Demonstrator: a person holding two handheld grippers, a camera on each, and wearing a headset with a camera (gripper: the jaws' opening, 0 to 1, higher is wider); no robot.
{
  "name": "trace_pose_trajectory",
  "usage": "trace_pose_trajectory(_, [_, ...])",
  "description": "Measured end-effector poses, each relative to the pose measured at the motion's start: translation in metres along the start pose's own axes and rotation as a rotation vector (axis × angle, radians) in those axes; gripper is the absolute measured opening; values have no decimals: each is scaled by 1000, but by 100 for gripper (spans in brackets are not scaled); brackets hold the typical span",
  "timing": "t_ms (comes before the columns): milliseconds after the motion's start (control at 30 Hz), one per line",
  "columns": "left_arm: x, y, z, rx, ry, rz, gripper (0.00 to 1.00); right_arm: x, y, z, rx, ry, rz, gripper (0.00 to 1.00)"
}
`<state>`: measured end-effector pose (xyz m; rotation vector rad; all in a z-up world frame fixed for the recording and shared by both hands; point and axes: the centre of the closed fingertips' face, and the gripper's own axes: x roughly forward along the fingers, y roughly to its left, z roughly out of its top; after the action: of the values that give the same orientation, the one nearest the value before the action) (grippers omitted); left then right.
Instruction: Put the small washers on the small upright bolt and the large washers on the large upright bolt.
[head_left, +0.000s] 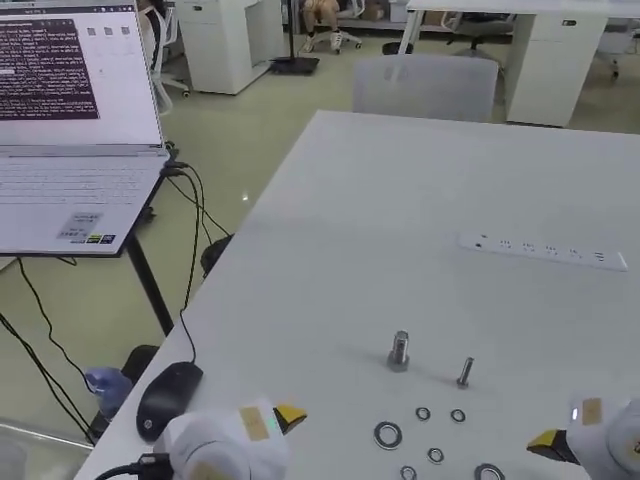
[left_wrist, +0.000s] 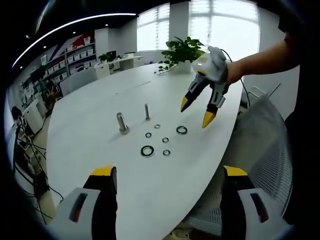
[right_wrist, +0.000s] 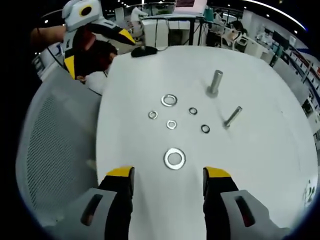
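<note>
A: Head view — large bolt (head_left: 398, 350) and small bolt (head_left: 465, 372) stand upright; washers (head_left: 388, 435) lie at their six o'clock.
B: Left gripper view — left claw (left_wrist: 169, 172) wide, empty.
A: Right gripper view — right claw (right_wrist: 168, 173) wide; large washer (right_wrist: 174, 158) at twelve. I'd pinch its rim.

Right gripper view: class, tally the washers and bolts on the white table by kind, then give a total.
large washers: 2
small washers: 4
large upright bolt: 1
small upright bolt: 1
Total: 8
</note>
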<state>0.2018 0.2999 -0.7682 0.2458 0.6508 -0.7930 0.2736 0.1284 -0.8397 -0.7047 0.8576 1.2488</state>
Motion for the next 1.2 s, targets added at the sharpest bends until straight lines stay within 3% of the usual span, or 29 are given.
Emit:
trace_pose_trajectory(133, [0,6,-1,-29,-15,6,84,8,-3,1,-3,19,10,55])
trace_pose_trajectory(400, [1,4,-4,-3,-2,-13,83,20,-8,-1,-49,90,16,47])
trace_pose_trajectory(767, [-1,6,-3,12,3,-26,80,34,-9,0,-121,141,45,44])
trace_pose_trajectory(933, [-1,8,-2,11,0,-31,79,37,-10,-5,-137,189,55,40])
trace_pose_trajectory(1200, [3,9,-3,8,-2,-46,78,39,-8,-7,-147,221,62,37])
